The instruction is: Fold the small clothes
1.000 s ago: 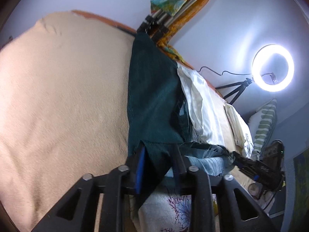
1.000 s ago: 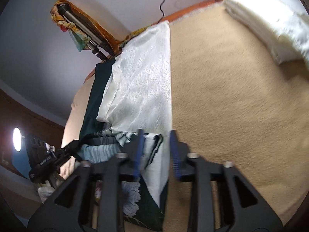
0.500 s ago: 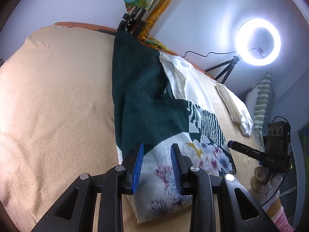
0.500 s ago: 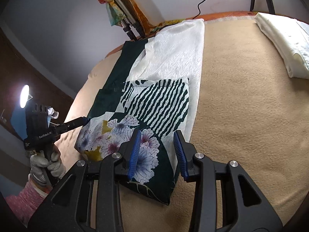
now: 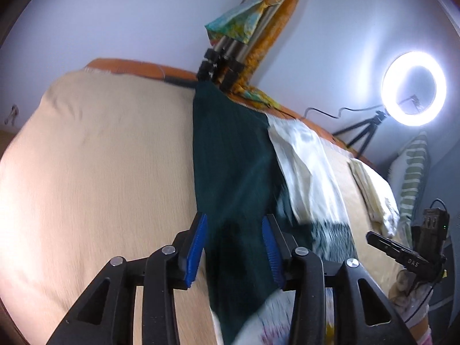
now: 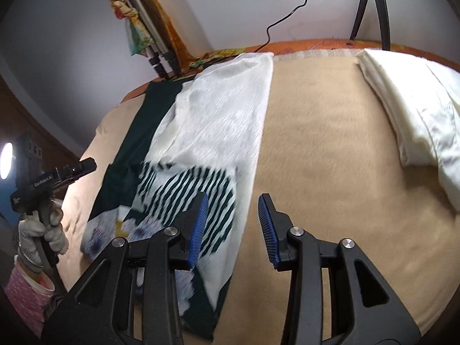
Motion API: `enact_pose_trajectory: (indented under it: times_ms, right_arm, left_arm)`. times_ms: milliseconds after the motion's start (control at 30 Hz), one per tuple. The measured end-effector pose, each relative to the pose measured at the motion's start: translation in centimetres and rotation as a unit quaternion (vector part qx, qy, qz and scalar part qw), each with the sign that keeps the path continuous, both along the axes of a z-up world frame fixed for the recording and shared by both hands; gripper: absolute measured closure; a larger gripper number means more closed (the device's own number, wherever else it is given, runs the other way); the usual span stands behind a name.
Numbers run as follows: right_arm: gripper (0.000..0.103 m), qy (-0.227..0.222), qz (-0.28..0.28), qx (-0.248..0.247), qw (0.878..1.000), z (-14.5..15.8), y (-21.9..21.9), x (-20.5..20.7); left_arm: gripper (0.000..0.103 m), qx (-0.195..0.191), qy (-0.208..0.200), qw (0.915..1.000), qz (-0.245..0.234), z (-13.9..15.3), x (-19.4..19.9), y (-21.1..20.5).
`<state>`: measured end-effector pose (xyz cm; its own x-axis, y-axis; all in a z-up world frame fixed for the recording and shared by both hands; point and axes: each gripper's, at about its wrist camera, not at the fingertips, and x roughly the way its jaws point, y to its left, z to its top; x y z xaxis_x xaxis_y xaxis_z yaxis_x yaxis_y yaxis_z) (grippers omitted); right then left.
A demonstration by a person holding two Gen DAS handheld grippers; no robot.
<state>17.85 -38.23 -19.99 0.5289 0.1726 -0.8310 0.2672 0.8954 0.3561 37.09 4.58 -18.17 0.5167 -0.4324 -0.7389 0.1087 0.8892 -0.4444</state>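
Observation:
A long patchwork garment lies flat on the beige blanket, with a dark green panel, a cream panel, a striped patch and a floral end. My left gripper is open and empty, its jaws hovering over the green panel. My right gripper is open and empty above the garment's right edge and the blanket. The left gripper also shows in the right wrist view, held in a gloved hand.
A folded cream cloth lies at the right of the beige blanket. A folded tripod wrapped in colourful cloth leans at the far edge. A lit ring light and a striped pillow stand at the right.
Both grippers let go of the garment's folded end, which now lies flat. Both jaws have opened wider and both grippers have moved forward over the garment.

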Motion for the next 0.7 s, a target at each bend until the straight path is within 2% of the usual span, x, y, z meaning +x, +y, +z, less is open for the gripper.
enact_pose_trajectory:
  times_ms: [200,233,367,500,700]
  right_arm:
    - [0.064,0.02,0.01,-0.031,0.999,-1.4,-3.1,4.7]
    - [0.064,0.022,0.013,-0.037,0.999,-1.6,-3.4,5.4]
    - [0.053,0.022,0.009,-0.045,0.999,-2.4,-5.5,8.5]
    - [0.053,0.022,-0.003,-0.023,0.999,-3.2,-7.3,10.9]
    - [0.053,0.034,-0.011,-0.035,0.999,-4.6,-8.7,14.7]
  left_arm:
    - [0.058,0.047,0.005,0.9989,-0.006,-1.1,6.0,-0.3]
    - [0.056,0.049,0.007,0.9987,-0.007,-1.4,7.0,-0.4]
    - [0.051,0.048,0.017,0.9987,-0.001,-2.4,10.1,-0.1]
    - [0.05,0.057,0.019,0.9982,0.002,-3.3,12.4,-0.2]
    - [0.05,0.06,0.014,0.9981,0.006,-3.9,15.2,-0.5]
